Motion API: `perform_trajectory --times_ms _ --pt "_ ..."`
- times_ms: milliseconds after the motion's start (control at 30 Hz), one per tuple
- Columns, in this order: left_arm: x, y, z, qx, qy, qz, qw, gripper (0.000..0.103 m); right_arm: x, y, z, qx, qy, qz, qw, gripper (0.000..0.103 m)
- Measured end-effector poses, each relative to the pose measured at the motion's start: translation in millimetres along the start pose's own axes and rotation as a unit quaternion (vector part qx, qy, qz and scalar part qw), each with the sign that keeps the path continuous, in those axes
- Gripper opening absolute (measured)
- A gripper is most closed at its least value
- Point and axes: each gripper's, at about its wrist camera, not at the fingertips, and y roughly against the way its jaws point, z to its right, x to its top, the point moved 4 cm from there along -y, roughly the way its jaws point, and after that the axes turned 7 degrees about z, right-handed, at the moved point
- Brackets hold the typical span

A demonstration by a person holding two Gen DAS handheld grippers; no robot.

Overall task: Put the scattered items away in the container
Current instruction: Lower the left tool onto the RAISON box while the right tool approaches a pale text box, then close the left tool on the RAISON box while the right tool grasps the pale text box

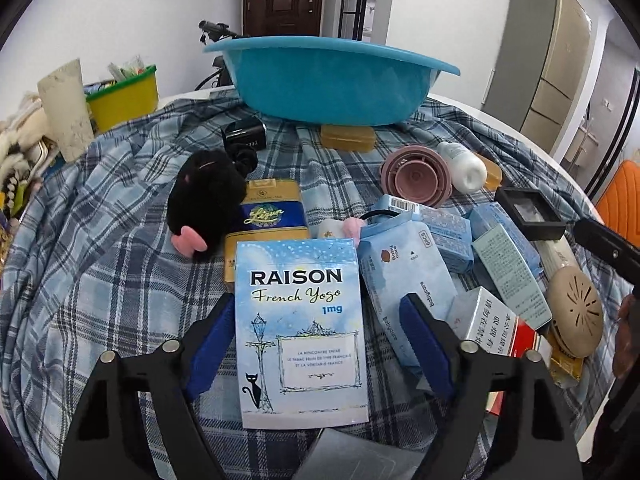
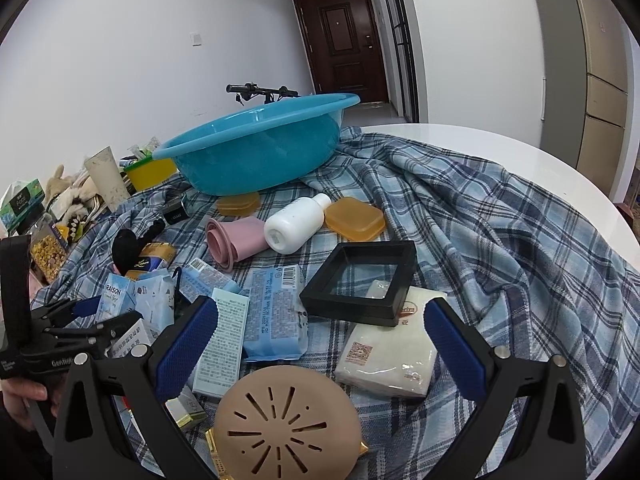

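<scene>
- My left claw (image 1: 316, 332) points steeply down at the plaid cloth (image 1: 100, 280) spread over the white tabletop (image 2: 520, 152), its two blue pads (image 1: 210, 344) straddling the pale blue RAISON packet (image 1: 300, 332).
- The left pad sits right at the packet's left edge; the right pad stands a little off its right edge, over the light blue Babycare pack (image 1: 404, 280). I can't tell whether the left pad presses on the packet, so I call this claw released, with nothing clenched.
- From the right wrist view I see the left claw (image 2: 106, 316) low on the left, jaws reaching toward the RAISON packet (image 2: 116, 298), with a hand (image 2: 24, 398) wrapped around its grip at the picture's edge.
- My right claw (image 2: 320, 344) is angled down less steeply, jaws spread wide and released, nothing touching either pad.
- Between its fingers lie a tan slotted round disc (image 2: 288, 420) nearest the camera, a white wrapped pack (image 2: 392, 356) and a black square frame (image 2: 360, 284) resting partly on that pack.
- The blue basin (image 2: 256, 148), the container, stands at the far side of the cloth, beyond the clutter and well apart from both claws. Its near edge sits propped on an amber soap bar (image 2: 238, 204).
- Scattered in front of it: a white bottle (image 2: 296, 220) on its side, a pink collapsible cup (image 2: 236, 240), a second amber bar (image 2: 354, 218), a black plush toy (image 1: 204, 196) and a gold and blue carton (image 1: 272, 216).
</scene>
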Motion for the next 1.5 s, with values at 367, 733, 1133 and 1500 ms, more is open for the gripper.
perform_trajectory --times_ms 367,733,1133,1500 --pt "-2.6 6.4 -7.5 0.012 -0.012 -0.016 0.9997 0.060 0.9 -1.1 -2.1 0.005 0.000 -0.002 1.000 0.103" --pt "-7.7 -7.4 0.5 0.016 -0.016 -0.034 0.9992 0.058 1.1 -0.5 -5.0 0.007 0.017 -0.008 1.000 0.103" --pt "11.4 15.8 -12.1 0.036 -0.010 0.013 0.9992 0.058 -5.0 -6.6 -35.4 0.049 0.043 -0.030 0.997 0.103" --pt "5.8 13.1 -13.5 0.028 -0.007 0.008 0.9996 0.058 -16.9 -25.7 -57.6 0.089 0.036 -0.072 0.993 0.093"
